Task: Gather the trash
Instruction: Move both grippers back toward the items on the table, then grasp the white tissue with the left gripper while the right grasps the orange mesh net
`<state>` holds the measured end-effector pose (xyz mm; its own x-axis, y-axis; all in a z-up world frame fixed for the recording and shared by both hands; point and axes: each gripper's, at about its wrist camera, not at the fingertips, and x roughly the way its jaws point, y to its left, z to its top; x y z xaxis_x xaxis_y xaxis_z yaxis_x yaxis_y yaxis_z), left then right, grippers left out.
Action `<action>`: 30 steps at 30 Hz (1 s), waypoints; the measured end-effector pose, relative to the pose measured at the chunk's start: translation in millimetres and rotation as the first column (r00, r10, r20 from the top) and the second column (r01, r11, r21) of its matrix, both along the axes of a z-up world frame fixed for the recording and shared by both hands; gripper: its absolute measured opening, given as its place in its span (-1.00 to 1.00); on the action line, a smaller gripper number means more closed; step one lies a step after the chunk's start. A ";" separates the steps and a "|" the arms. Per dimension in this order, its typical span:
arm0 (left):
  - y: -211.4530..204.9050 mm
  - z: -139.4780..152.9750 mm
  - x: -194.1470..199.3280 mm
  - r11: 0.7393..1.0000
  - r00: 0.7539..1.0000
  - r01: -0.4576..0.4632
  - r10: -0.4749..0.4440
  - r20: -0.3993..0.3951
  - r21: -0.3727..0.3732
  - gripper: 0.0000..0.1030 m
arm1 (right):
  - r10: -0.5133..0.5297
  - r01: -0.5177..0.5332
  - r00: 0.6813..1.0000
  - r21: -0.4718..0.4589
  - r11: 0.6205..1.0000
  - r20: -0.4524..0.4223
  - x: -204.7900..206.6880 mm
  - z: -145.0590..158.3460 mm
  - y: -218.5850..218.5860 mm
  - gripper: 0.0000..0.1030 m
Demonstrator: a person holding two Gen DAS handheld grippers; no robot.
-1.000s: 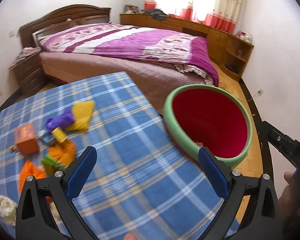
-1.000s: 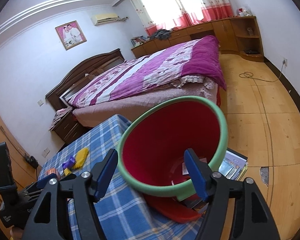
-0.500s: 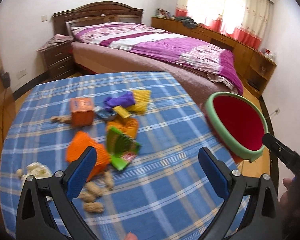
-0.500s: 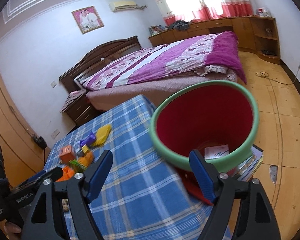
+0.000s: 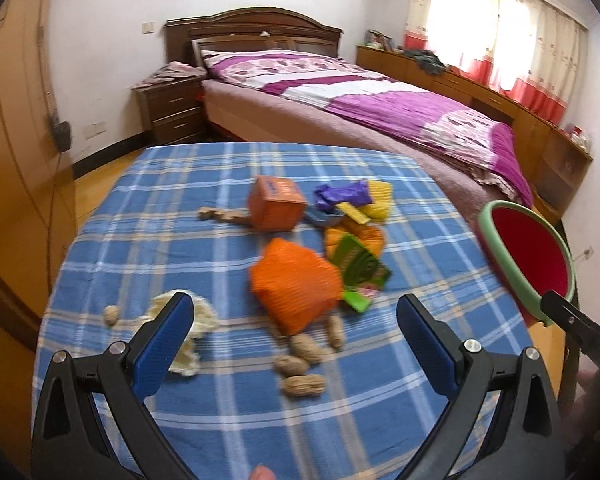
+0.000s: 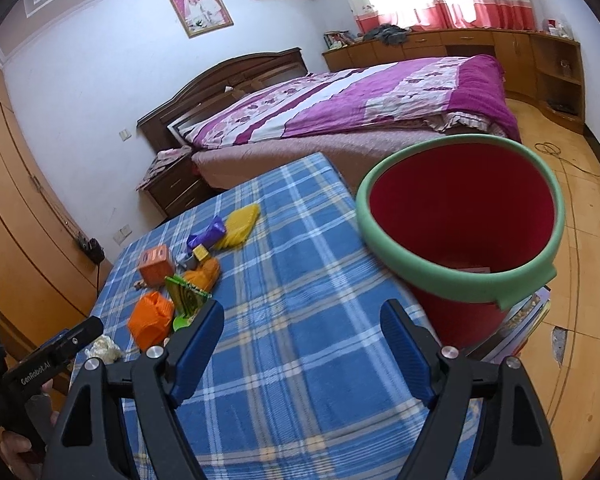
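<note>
Trash lies on the blue plaid table [image 5: 180,216]: a crumpled orange wrapper [image 5: 296,284], a green packet [image 5: 358,264], an orange box [image 5: 276,202], purple [image 5: 342,194] and yellow [image 5: 378,200] wrappers, several peanuts [image 5: 302,384] and a white tissue [image 5: 194,320]. A red bin with a green rim [image 6: 466,216] stands off the table's right edge; it also shows in the left wrist view [image 5: 530,256]. My left gripper [image 5: 294,334] is open and empty, just short of the peanuts. My right gripper [image 6: 302,338] is open and empty over the table, left of the bin.
A bed with a purple cover [image 5: 372,100] stands behind the table, a nightstand [image 5: 172,108] to its left. Wooden wardrobes [image 6: 16,184] line the left wall. Books or magazines [image 6: 520,316] lie under the bin. The floor [image 6: 588,280] is wood.
My left gripper has swung left from the bin toward the trash pile, which now sits centred ahead. My right gripper has also turned left, putting the bin at the right.
</note>
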<state>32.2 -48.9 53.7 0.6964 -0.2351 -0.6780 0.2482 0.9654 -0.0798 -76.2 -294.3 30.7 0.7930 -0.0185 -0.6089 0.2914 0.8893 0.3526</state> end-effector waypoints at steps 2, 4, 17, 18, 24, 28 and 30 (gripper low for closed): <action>9.1 -2.4 1.2 1.000 1.000 -0.022 0.022 0.000 0.003 0.94 | 0.004 -0.004 1.000 -0.002 1.000 -0.004 0.8 -0.7 3.4 0.67; 19.6 -5.3 3.2 0.999 0.999 -0.047 0.047 -0.005 0.003 0.94 | 0.008 -0.008 1.000 -0.003 1.000 -0.009 2.3 -1.8 6.9 0.69; 75.4 -32.0 20.4 0.985 0.984 -0.173 0.173 -0.040 -0.005 0.94 | 0.017 -0.019 0.999 -0.026 1.000 -0.046 9.3 -6.3 24.9 0.75; 76.8 -35.5 22.4 0.984 0.983 -0.178 0.178 -0.046 -0.002 0.94 | 0.018 -0.019 0.999 -0.028 0.999 -0.049 9.8 -6.6 26.1 0.75; 80.7 -56.4 36.3 0.979 0.976 -0.202 0.203 -0.078 0.022 0.94 | 0.014 -0.018 0.997 -0.049 0.999 -0.070 14.0 -7.2 31.2 0.76; 79.2 -66.2 43.6 0.979 0.974 -0.201 0.202 -0.103 0.021 0.75 | 0.021 -0.026 0.997 -0.055 0.998 -0.080 19.2 -10.0 36.7 0.76; 80.3 -71.1 45.2 0.982 0.974 -0.189 0.188 -0.126 0.001 0.69 | 0.036 -0.041 0.995 -0.052 0.998 -0.090 23.9 -12.8 41.7 0.76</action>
